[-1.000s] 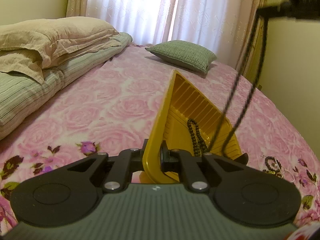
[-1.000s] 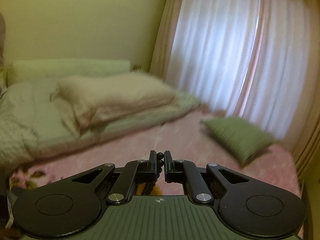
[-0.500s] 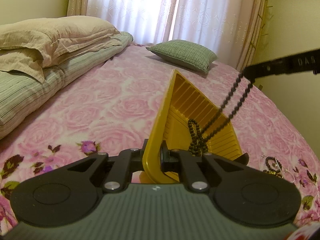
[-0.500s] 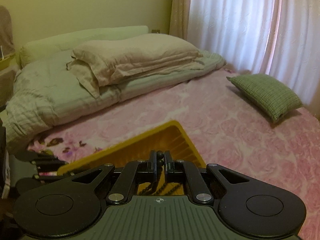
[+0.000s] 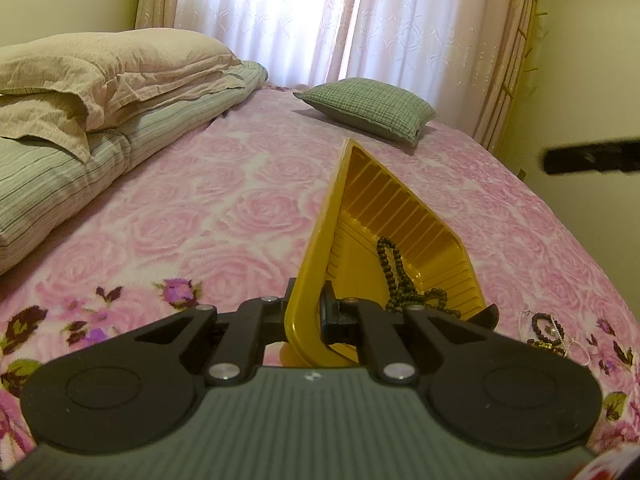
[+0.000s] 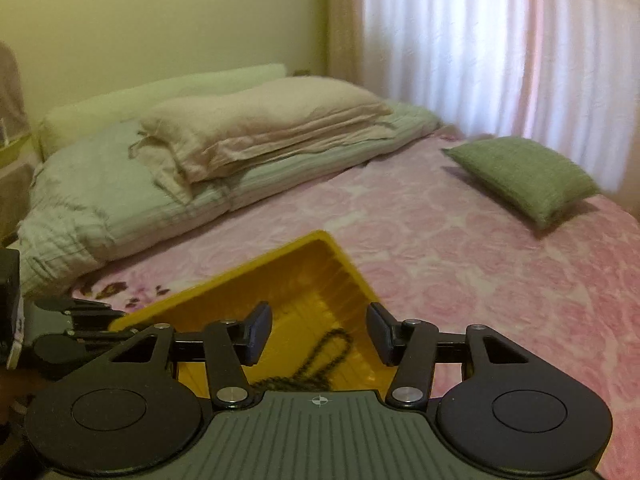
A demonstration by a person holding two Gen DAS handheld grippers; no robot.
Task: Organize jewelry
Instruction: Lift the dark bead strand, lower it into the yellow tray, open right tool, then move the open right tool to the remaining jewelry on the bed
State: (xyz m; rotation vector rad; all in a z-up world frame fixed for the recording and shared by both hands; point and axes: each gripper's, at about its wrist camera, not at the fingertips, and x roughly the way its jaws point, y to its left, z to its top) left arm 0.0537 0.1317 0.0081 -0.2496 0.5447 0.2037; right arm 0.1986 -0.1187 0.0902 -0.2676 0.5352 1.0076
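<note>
I keep the left gripper (image 5: 307, 314) clamped on the near rim of the yellow tray (image 5: 394, 216), which stands tilted on the bed (image 5: 224, 200), so the tray stays steady as a target. The dark bead necklace (image 5: 396, 276) lies inside the tray. More jewelry (image 5: 550, 330) lies on the bed beside the tray. The right gripper (image 6: 316, 334) hangs above the tray, fingers wide apart, holding nothing.
</note>
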